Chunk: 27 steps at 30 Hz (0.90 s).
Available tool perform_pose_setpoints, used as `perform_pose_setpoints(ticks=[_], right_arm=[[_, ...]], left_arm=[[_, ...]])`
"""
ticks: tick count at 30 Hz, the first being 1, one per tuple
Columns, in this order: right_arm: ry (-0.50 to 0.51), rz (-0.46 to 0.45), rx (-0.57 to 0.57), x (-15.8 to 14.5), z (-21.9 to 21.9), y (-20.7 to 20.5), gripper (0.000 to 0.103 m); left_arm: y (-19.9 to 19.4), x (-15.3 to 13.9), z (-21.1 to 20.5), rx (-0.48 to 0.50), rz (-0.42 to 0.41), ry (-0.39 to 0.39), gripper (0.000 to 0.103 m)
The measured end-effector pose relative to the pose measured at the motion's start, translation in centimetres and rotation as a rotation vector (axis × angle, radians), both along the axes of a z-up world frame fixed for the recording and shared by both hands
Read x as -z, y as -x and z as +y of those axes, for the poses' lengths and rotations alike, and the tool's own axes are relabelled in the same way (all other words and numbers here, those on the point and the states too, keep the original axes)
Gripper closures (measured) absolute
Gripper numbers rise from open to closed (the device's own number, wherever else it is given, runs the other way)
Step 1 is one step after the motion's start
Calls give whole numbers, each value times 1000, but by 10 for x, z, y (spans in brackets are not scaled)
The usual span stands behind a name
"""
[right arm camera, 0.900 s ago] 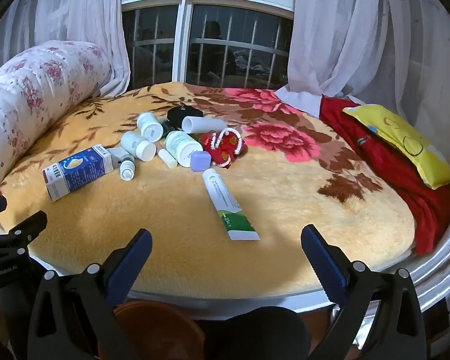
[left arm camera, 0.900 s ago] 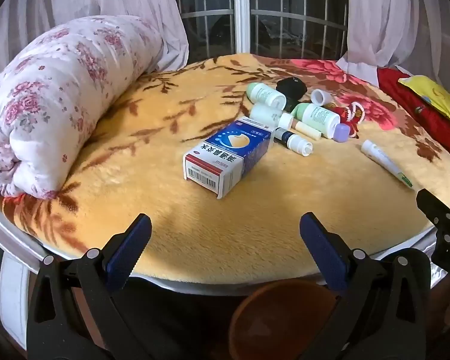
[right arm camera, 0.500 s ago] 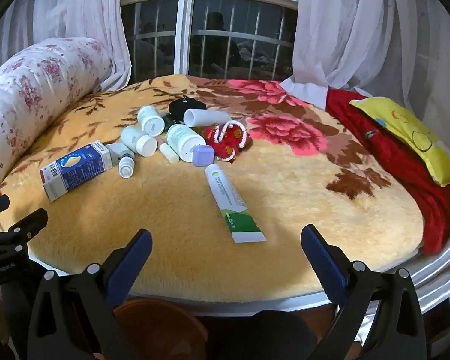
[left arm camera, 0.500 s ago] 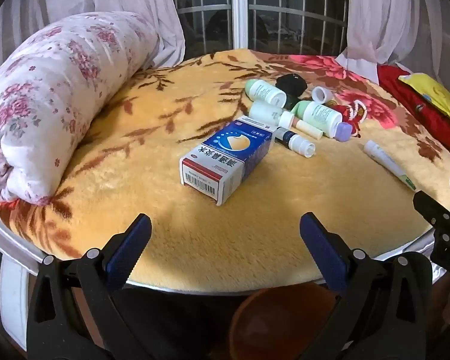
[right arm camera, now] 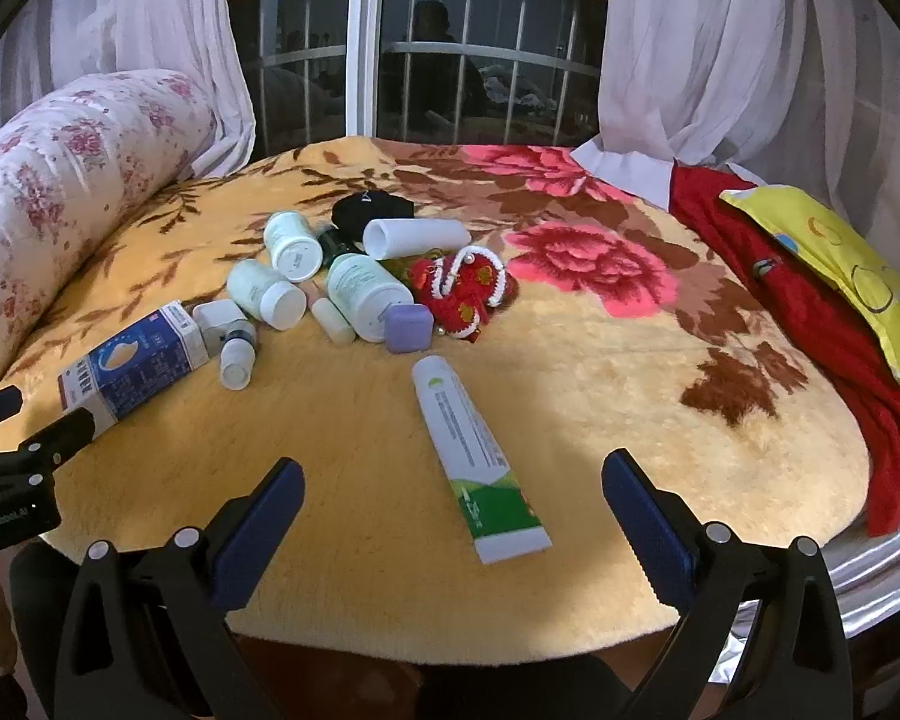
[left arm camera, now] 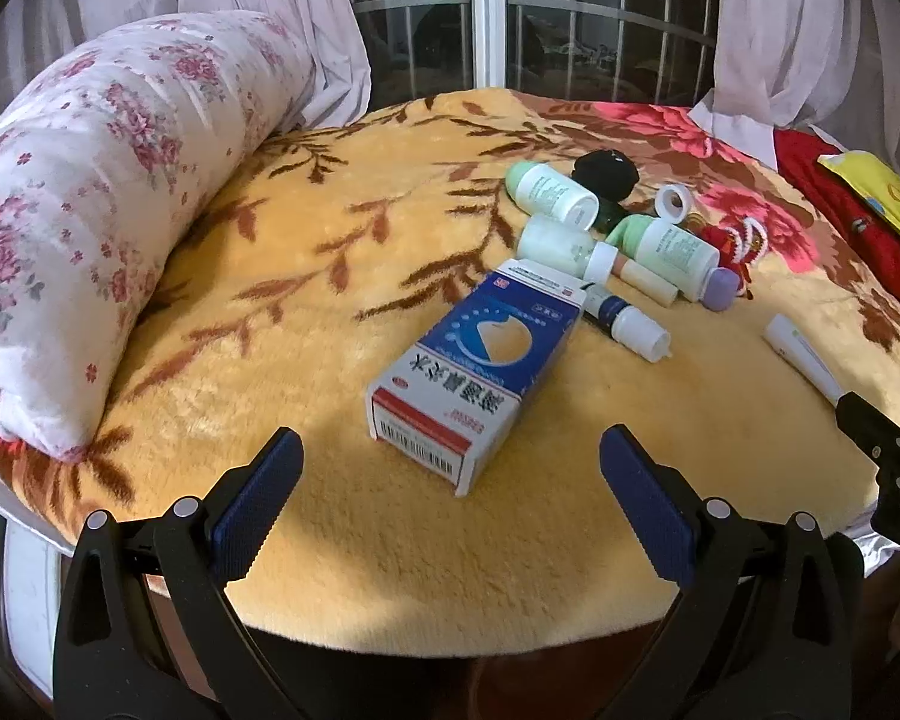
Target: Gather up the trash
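— On the yellow floral blanket (left arm camera: pixel 342 540), what lies nearest the left gripper (left arm camera: pixel 450 474)?
— A blue-and-white carton (left arm camera: pixel 480 363), just ahead of its wide-open, empty jaws.
— And the right gripper (right arm camera: pixel 453 501)?
— Equally spread, holding nothing; the white-and-green tube (right arm camera: pixel 474 456) lies between its fingers, untouched. Bottles (right arm camera: pixel 363 294) cluster beyond.

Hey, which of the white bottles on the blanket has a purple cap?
The white bottle with the lilac cap, lying beside the red beaded ornament. The other white bottles have white or green caps.
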State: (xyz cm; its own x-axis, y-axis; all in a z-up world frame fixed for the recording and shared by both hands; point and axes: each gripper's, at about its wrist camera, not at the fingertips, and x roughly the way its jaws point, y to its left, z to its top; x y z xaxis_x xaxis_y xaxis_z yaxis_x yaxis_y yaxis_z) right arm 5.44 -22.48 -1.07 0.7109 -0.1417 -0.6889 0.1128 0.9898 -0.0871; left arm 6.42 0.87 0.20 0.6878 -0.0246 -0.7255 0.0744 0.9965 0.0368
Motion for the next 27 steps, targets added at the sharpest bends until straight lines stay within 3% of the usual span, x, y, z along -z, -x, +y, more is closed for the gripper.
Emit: perform_pose_setpoints(ticks=[27], right_arm=[[-5, 19, 3, 7, -2, -8, 5]], left_arm=[[-11, 4, -1, 3, 11, 1, 6]])
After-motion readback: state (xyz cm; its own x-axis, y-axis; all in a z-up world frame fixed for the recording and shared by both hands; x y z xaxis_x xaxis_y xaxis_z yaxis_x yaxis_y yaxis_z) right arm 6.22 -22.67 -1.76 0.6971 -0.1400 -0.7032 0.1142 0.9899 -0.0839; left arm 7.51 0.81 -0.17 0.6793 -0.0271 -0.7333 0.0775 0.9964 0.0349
